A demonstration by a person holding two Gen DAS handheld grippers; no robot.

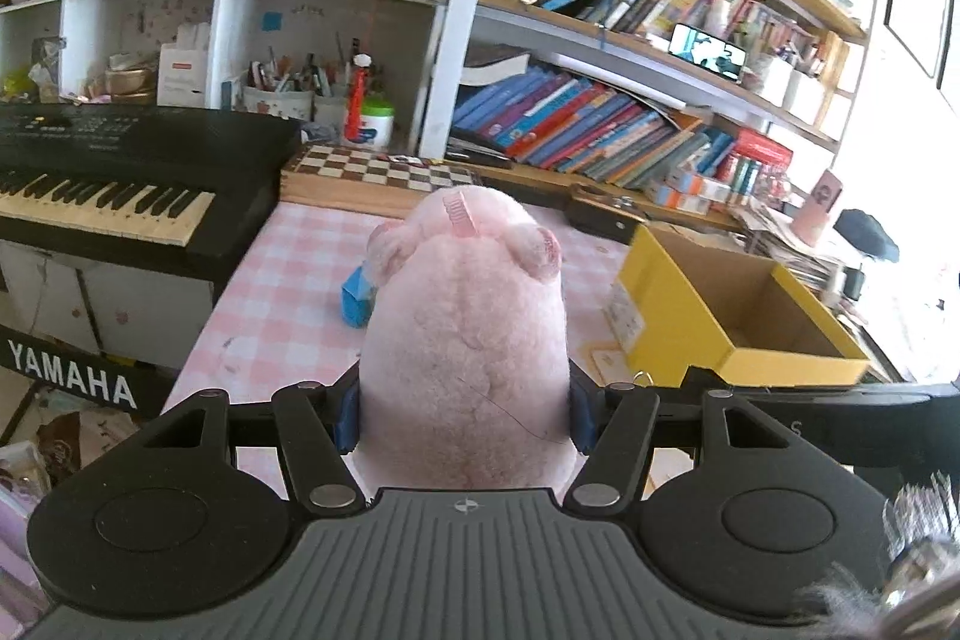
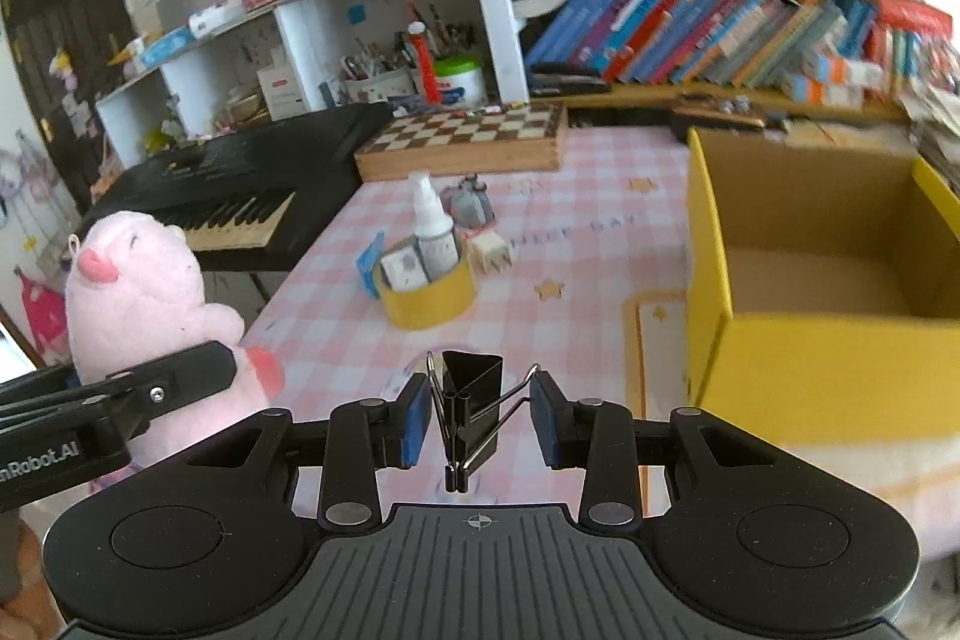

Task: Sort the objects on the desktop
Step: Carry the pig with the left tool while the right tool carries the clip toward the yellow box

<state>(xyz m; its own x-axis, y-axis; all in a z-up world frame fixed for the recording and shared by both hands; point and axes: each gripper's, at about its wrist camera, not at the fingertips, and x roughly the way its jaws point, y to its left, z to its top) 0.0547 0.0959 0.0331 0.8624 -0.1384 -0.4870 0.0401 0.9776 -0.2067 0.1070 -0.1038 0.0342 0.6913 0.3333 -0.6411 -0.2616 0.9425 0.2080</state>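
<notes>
My left gripper (image 1: 465,418) is shut on a pink plush pig (image 1: 468,316), held upright above the pink checked table (image 1: 282,292); the pig also shows in the right wrist view (image 2: 141,292) at the left, with the left gripper's arm in front of it. My right gripper (image 2: 480,421) holds a black binder clip (image 2: 471,391) between its blue pads (image 2: 415,424), the wire handles pressed by both. The open yellow cardboard box (image 2: 780,358) stands to the right and also shows in the left wrist view (image 1: 738,340).
A yellow tape roll (image 2: 429,295) holds a spray bottle (image 2: 431,226) and a small box. A blue carton (image 1: 358,301), a grey figure (image 2: 471,205) and a cube (image 2: 491,250) lie nearby. A chessboard (image 2: 462,142), keyboard (image 1: 102,196) and bookshelves (image 1: 600,124) border the table.
</notes>
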